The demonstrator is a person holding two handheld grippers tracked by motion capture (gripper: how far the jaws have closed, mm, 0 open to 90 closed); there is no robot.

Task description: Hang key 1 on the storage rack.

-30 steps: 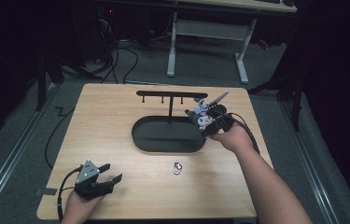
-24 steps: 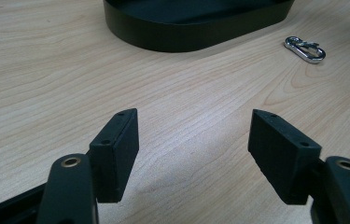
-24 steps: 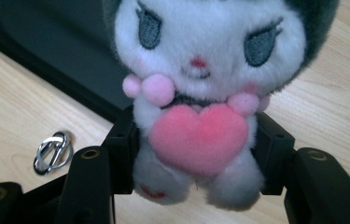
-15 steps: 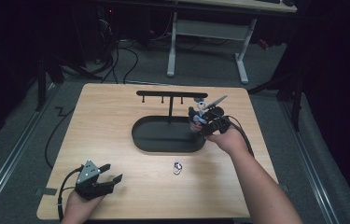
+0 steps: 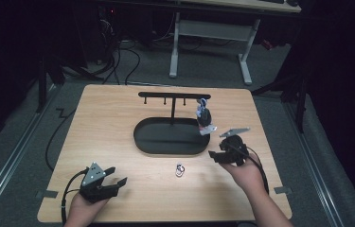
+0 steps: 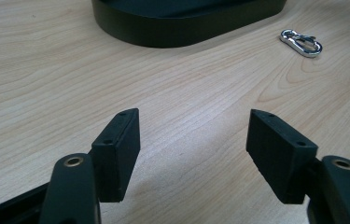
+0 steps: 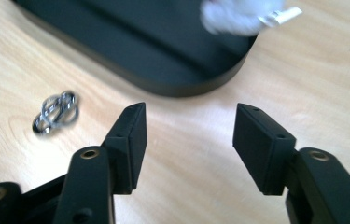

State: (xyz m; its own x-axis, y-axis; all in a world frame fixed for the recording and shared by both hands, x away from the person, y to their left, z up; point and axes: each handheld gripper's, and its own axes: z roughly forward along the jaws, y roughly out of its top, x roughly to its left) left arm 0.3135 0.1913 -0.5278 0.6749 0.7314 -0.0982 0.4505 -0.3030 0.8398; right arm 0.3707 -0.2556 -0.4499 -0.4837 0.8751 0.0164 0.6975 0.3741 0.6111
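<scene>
Jaws apart on left gripper [image 5: 111, 182] and right gripper [image 5: 218, 153] (empty), carabiner [image 5: 180, 169] unlabelled.

The desk [image 6: 46, 70] was pale wood with a fine grain and a smooth, faintly sheened finish. The oval base [image 5: 170, 137] of the stand on it looked matt black and smooth, while the small clip [image 6: 301, 43] lying on the desk was bright, polished metal. Both pairs of tongs, left [image 6: 193, 154] and right [image 7: 189, 144], were matt black plastic with brass-coloured metal rivets.
</scene>
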